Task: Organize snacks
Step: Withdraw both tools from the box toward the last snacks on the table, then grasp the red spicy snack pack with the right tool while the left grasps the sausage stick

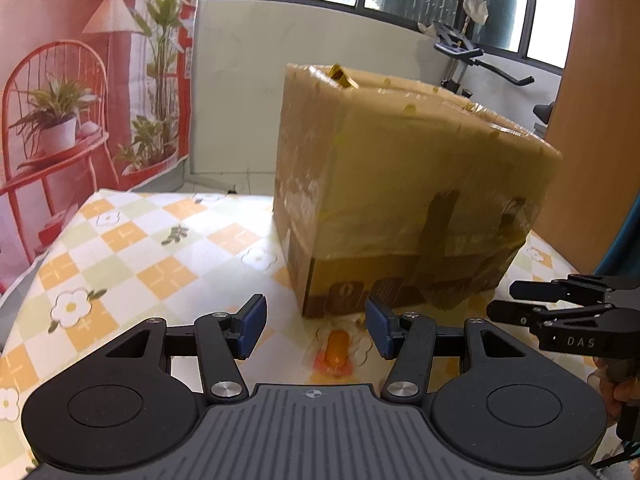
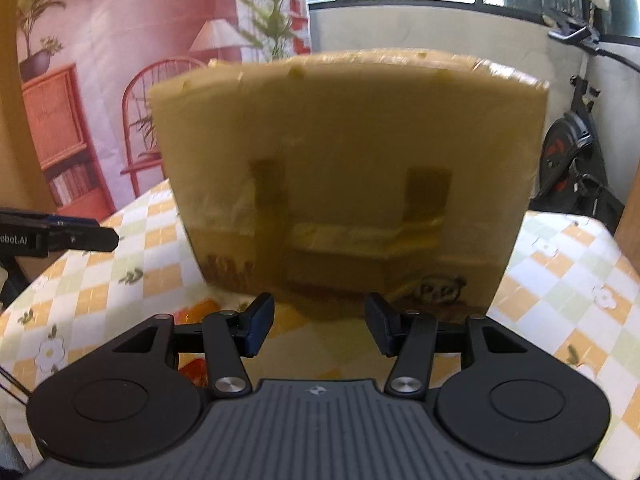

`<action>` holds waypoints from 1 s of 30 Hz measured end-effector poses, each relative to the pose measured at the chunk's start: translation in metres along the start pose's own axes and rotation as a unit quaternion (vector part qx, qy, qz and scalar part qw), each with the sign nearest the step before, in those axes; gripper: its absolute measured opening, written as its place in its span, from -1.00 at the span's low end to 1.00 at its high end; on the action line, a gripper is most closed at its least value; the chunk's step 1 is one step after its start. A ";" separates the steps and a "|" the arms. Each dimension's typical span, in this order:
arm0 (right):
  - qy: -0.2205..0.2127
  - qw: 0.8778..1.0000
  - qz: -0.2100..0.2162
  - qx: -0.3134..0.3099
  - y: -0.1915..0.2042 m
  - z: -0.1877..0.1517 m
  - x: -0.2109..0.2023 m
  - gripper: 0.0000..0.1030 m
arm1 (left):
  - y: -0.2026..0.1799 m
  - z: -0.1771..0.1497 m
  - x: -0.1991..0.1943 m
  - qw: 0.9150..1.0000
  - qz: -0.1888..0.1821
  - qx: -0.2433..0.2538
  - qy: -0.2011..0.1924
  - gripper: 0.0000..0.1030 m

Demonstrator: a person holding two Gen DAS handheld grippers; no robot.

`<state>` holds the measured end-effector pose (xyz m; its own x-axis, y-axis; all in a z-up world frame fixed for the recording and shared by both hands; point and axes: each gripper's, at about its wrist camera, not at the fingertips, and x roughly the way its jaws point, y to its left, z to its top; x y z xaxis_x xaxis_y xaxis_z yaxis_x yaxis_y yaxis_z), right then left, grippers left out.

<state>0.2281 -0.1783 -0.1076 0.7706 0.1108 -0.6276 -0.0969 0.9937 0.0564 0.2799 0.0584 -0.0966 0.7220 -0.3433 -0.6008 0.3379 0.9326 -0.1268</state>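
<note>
Snack packet (image 1: 335, 354): a small clear wrapper with an orange, oblong piece inside lies flat on the table, just in front of the near bottom corner of the cardboard box (image 1: 408, 184). In your left wrist view it sits low between the two blue pads, a little beyond them, and neither pad touches it. Its edges are crinkled and pale, with a red-orange patch along the near end. In your right wrist view only a blurred orange-red scrap shows at the left pad, too unclear to tell what it is.

The box is tall, brown and wrapped in glossy yellowish tape, with darker tape strips across its front and printed marks near its base. Something yellow pokes out at its top. It stands on the table (image 1: 132, 248), which is covered in a cloth of orange, pale green and white checks with white flowers.

Your left gripper (image 1: 316, 322) is released, its jaws standing apart over bare cloth with nothing between the pads. Your right gripper (image 2: 320, 322) is likewise released and empty, facing the box front squarely, its fingertips close to the box's lower edge. Each gripper shows at the side of the other's view.

Behind the table hang a backdrop (image 1: 80, 80) with a red chair and plants, windows, and an exercise bike (image 2: 576, 152) to the right.
</note>
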 end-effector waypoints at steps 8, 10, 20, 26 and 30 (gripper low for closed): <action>0.036 0.999 0.026 -0.013 0.018 -0.022 0.014 0.05 | 0.008 -0.017 0.005 1.000 0.002 -0.007 0.020 0.11; 0.045 0.998 0.034 -0.019 0.023 -0.028 0.017 0.05 | 0.007 -0.022 0.007 1.000 0.001 -0.010 0.025 0.11; 0.075 0.992 0.080 -0.057 0.054 -0.044 0.030 0.15 | 0.004 -0.034 0.010 0.999 0.001 -0.017 0.038 0.11; 0.081 0.987 0.107 -0.094 0.073 -0.048 0.030 0.15 | 0.004 -0.038 0.012 0.999 0.000 -0.021 0.042 0.11; 0.090 0.983 0.114 -0.115 0.085 -0.054 0.036 0.15 | 0.004 -0.041 0.014 0.999 0.000 -0.025 0.045 0.11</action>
<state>0.2139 -0.0904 -0.1675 0.5899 0.3040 -0.7480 -0.4101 0.9108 0.0467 0.2663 0.0621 -0.1376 0.6636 -0.3343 -0.6692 0.3063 0.9376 -0.1647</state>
